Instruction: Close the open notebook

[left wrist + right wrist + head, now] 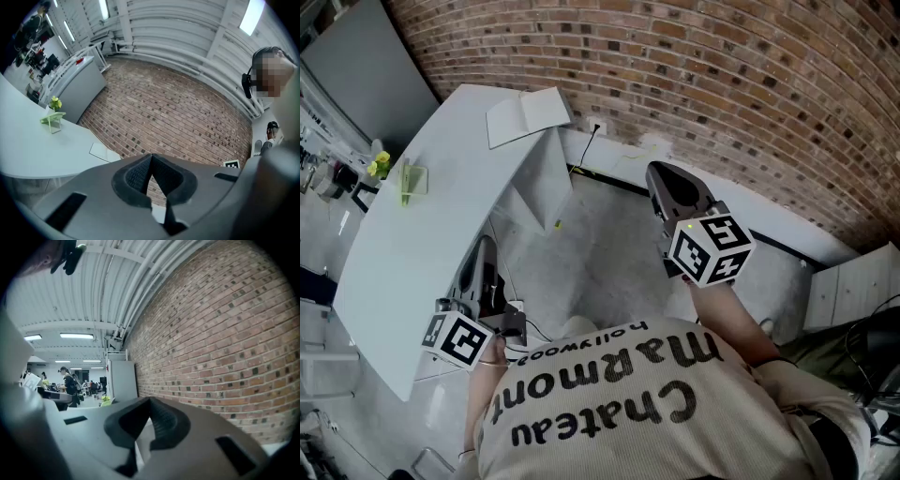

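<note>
The open notebook lies flat, white pages up, at the far end of the curved white table, close to the brick wall. It also shows as a pale sheet in the left gripper view. My left gripper hangs low beside the table's near edge, well short of the notebook, its jaws shut with nothing in them. My right gripper is held over the floor to the right of the table, level, jaws shut and empty. Neither gripper touches the notebook.
A small green stand sits on the table's left part, with a yellow flower beyond the edge. The brick wall runs behind, with a cable at its foot. White furniture stands at the right.
</note>
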`<state>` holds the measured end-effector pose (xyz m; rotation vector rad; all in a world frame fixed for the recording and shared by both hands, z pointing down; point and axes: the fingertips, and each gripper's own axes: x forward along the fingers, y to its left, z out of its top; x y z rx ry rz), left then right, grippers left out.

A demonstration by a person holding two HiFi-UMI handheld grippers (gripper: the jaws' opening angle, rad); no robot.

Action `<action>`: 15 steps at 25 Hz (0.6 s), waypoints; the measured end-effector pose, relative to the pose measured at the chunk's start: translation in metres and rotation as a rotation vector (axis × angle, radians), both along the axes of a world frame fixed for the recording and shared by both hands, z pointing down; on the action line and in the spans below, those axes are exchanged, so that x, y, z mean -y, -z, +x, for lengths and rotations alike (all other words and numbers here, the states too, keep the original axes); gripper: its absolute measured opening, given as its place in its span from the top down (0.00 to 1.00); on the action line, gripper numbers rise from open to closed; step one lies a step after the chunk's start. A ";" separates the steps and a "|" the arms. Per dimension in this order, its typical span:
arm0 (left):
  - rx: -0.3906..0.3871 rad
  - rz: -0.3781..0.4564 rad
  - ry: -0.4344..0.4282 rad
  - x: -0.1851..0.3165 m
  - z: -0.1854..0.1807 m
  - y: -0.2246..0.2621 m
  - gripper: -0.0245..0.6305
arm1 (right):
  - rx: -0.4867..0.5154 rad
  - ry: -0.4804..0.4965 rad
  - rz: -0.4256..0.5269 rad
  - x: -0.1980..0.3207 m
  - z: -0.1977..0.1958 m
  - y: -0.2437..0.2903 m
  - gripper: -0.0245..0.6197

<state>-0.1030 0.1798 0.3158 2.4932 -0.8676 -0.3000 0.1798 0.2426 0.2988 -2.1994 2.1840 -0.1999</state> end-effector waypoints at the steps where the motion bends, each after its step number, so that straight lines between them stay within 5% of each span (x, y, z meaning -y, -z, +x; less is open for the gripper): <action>1: 0.000 -0.001 0.001 0.001 0.001 -0.001 0.96 | 0.005 0.009 -0.010 0.002 0.000 -0.003 0.96; 15: 0.005 -0.072 -0.049 0.070 0.030 -0.034 0.96 | 0.065 -0.023 -0.116 0.060 0.026 -0.053 0.96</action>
